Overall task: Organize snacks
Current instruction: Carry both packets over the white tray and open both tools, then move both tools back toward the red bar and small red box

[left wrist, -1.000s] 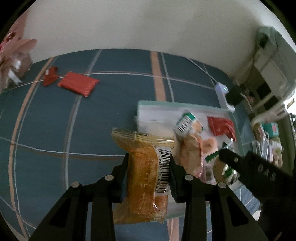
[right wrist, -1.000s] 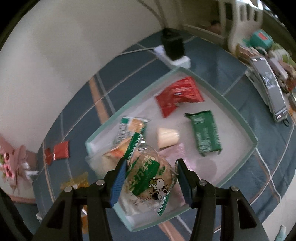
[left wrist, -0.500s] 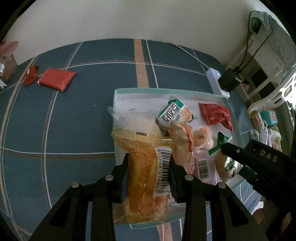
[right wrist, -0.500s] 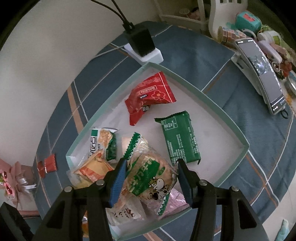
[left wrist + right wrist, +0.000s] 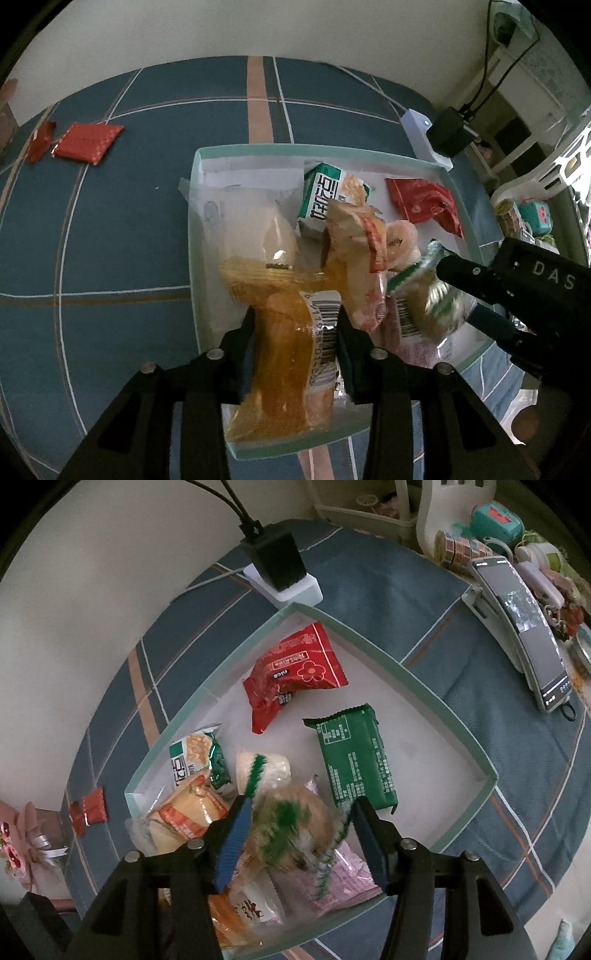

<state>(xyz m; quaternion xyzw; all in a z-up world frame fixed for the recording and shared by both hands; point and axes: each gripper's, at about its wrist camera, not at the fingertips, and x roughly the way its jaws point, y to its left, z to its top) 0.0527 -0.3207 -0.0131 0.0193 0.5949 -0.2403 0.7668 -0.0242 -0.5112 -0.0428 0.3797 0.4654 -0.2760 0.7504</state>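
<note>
We take the pale green tray (image 5: 458,199) as landmark and work left to right.

Well left of the tray, on the blue checked cloth (image 5: 129,221), a red foil packet (image 5: 88,142) lies loose, not yet gathered in.

Left gripper (image 5: 293,328): over the tray's near left corner, pointing steeply down. The orange snack packet (image 5: 288,354) with the barcode sits between its pads, which press on the wrapper while the jaws are just starting to open. We judge this a release into the tray, held low so the packet settles on the pile rather than tumbling out.

Right gripper (image 5: 301,825): over the tray's near edge, right of the left gripper. Its jaws are opening; the round green-and-white biscuit packet (image 5: 291,827) between them shows blurred, and a gap stands on the right side, so we read it as let go and dropping.

Further into the tray lie a red bag (image 5: 295,672) and a dark green bar (image 5: 354,757), flat and apart. The far right half of the tray floor stays bare, so placement is crowding the near corner.
</note>
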